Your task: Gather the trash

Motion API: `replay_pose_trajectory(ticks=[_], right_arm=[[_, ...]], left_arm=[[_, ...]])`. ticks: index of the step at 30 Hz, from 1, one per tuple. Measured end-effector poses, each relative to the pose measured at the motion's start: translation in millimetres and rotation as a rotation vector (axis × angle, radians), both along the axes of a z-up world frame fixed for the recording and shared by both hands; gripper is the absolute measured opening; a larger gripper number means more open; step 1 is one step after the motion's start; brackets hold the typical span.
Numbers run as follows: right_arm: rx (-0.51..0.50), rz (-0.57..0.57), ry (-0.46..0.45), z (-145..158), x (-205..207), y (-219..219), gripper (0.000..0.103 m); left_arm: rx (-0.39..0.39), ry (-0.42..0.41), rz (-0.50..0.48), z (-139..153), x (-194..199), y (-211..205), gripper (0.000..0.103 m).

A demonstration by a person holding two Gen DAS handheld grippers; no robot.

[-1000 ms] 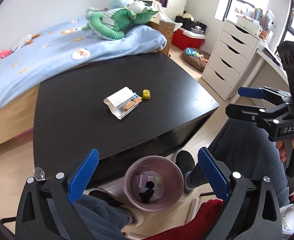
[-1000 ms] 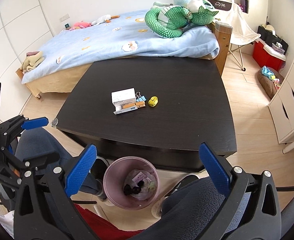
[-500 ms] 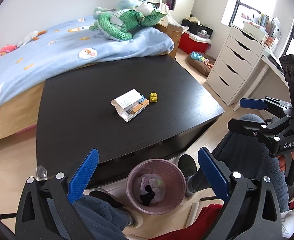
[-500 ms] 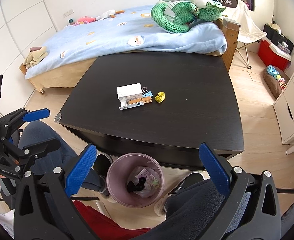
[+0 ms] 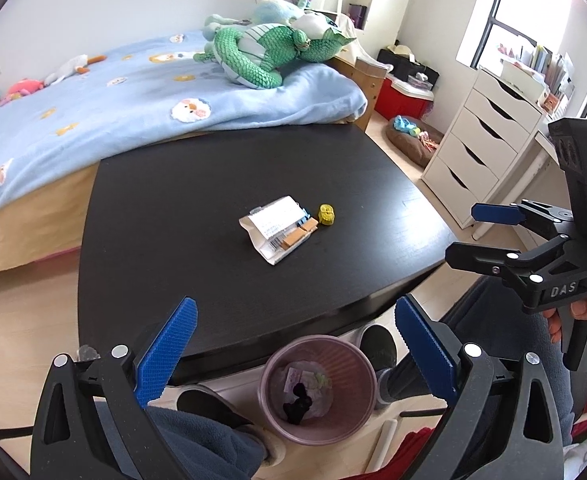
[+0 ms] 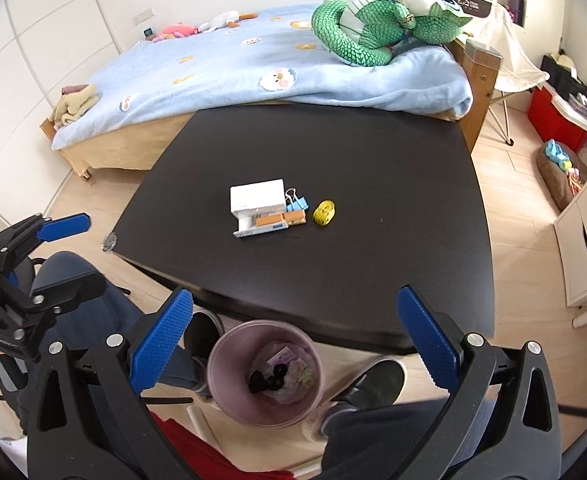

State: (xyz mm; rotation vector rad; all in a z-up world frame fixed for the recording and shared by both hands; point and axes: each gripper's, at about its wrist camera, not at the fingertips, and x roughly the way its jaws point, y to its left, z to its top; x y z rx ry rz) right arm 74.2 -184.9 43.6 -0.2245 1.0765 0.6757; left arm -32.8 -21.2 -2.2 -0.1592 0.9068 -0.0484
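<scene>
- Left gripper (image 5: 295,354) is spread wide with nothing between its blue pads, hovering above the near edge of the black table (image 5: 173,208).
- Right gripper (image 6: 293,340) is the same deal: wide apart, holding nothing, hanging over that near table edge.
- Each one shows up in the other's camera too, off to the side and also gaping.
- Pink trash bin (image 6: 265,372) sits on the floor right below and between the right gripper's fingers, tucked against the table's front. It's got some crumpled paper and dark bits inside.
- Straight ahead of both grippers, mid-table, there's a little cluster: a white box (image 6: 258,199), a flat white packet with tan pieces (image 6: 269,222) touching its front, a blue binder clip (image 6: 295,201) just beside it, and a yellow roll (image 6: 324,212) a bit further to the right.
- Beyond the table is a bed with a blue blanket (image 6: 253,64) and a green dragon plush (image 6: 373,30) on it.
</scene>
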Motion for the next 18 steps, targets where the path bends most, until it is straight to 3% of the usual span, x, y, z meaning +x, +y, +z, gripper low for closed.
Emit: replay_pose_trajectory(ticks=[5, 18], right_arm=[[-0.028, 0.052, -0.019, -8, 24, 16, 0.1], [-0.138, 0.212, 0.01, -61, 90, 61, 0.1]], left_arm=[[-0.012, -0.007, 0.011, 1, 6, 6, 0.095], [-0.025, 0.002, 0.026, -3, 12, 13, 0.095]])
